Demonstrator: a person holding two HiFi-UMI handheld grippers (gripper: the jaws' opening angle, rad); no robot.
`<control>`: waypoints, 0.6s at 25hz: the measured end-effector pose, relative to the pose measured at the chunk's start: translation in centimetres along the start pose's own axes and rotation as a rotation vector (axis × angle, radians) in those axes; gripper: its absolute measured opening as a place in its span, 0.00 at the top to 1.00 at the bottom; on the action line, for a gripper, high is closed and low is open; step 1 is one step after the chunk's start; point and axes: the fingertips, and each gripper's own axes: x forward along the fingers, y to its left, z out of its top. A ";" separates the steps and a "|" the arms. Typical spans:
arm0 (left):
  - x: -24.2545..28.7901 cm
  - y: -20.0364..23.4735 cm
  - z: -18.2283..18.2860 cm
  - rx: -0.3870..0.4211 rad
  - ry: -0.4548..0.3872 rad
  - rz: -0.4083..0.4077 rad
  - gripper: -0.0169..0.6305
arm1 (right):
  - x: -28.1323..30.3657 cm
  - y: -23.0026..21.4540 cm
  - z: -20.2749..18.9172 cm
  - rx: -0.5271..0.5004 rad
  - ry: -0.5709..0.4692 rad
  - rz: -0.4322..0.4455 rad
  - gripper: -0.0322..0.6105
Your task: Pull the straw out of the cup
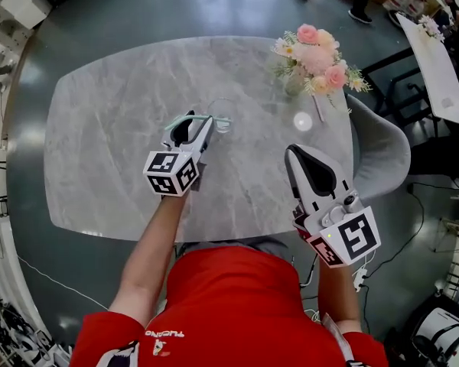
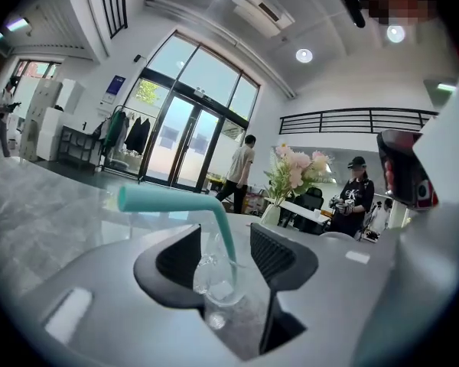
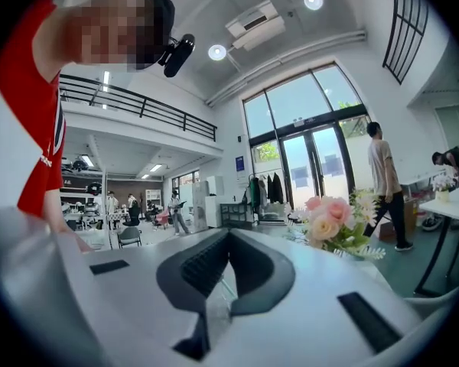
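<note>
A small clear cup point(image 1: 222, 115) stands on the grey marble table point(image 1: 107, 151) with a teal bent straw point(image 1: 214, 119) in it. My left gripper point(image 1: 193, 121) is at the cup and is open. In the left gripper view the cup point(image 2: 214, 277) shows between the spread jaws of the left gripper point(image 2: 223, 239), with neither pad pressing on it. The straw point(image 2: 168, 199) rises from the cup and bends off to the left. My right gripper point(image 1: 293, 153) hovers near the table's right front, apart from the cup. In its own view the right gripper point(image 3: 228, 237) is shut and holds nothing.
A vase of pink flowers point(image 1: 314, 56) stands at the table's far right, with a small white round thing point(image 1: 303, 121) in front of it. A grey chair point(image 1: 382, 147) sits at the right edge. People stand in the hall behind.
</note>
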 end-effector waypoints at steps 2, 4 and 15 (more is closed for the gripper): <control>0.4 -0.1 0.3 0.003 -0.004 -0.010 0.66 | 0.0 -0.3 -0.1 0.003 0.004 -0.010 0.95; 0.6 -0.3 0.6 0.011 -0.005 -0.022 0.69 | 0.0 -0.4 -0.2 0.007 0.006 -0.016 0.95; -0.8 -3.0 3.6 0.167 -0.054 -0.072 0.92 | 0.2 -0.1 0.0 0.010 -0.014 -0.020 0.95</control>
